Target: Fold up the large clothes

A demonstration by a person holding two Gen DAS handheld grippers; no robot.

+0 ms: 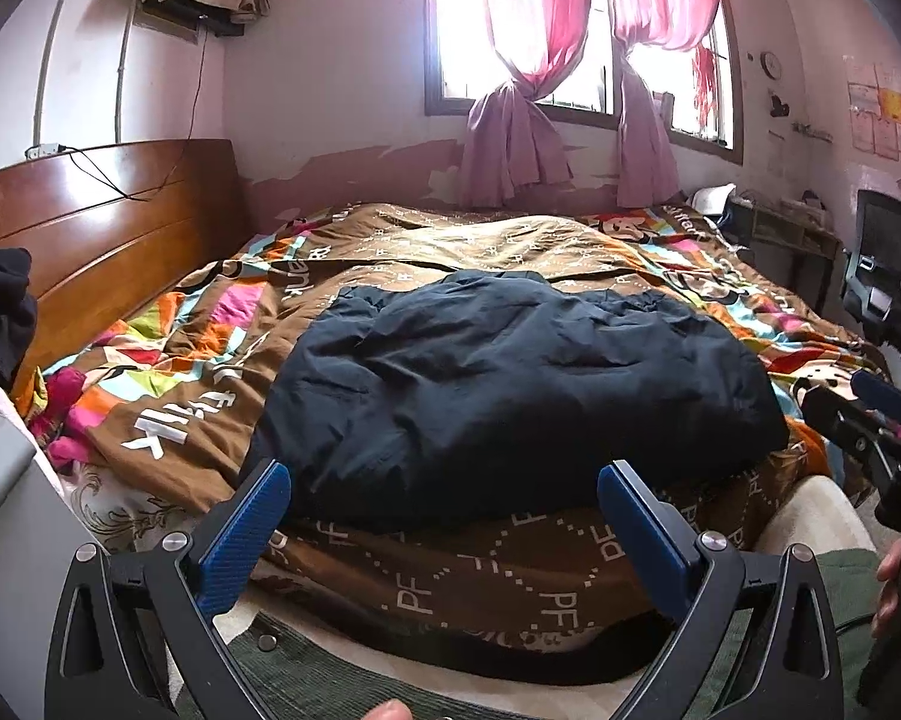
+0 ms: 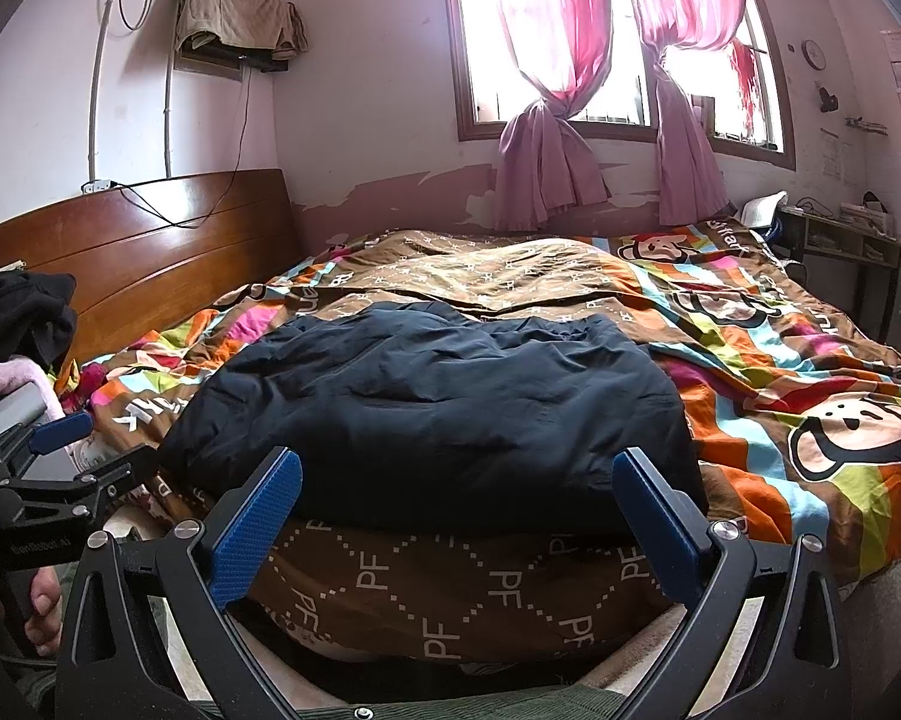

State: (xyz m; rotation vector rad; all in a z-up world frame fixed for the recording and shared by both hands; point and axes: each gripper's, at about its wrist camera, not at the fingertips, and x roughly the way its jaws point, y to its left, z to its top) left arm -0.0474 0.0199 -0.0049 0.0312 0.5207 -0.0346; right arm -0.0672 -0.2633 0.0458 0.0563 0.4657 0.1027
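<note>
Your dark navy padded jacket (image 1: 510, 384) lies in a rumpled, roughly folded heap on the brown monogram quilt (image 1: 450, 588), near the bed edge closest to you, with the quilt's striped cartoon-monkey part (image 2: 834, 432) spreading out past the jacket's right side. Your left gripper (image 1: 444, 516) hangs just short of the jacket's near hem, its blue-padded fingers (image 1: 246, 534) spread wide with nothing between them (released, in other words). Your right gripper (image 2: 456, 510) sits the same way in front of the jacket, pads (image 2: 258, 522) wide apart and holding nothing; neither one touches the cloth. Beyond the jacket, at the far side of the bed, pink curtains (image 1: 522, 60) hang knotted in the bright window. Left of the jacket stands the wooden headboard (image 1: 102, 228), and a black bundle of clothing (image 2: 24, 312) rests in front of it. Right of the jacket, off the bed's far corner, a cluttered desk (image 2: 840, 240) stands against the wall.
</note>
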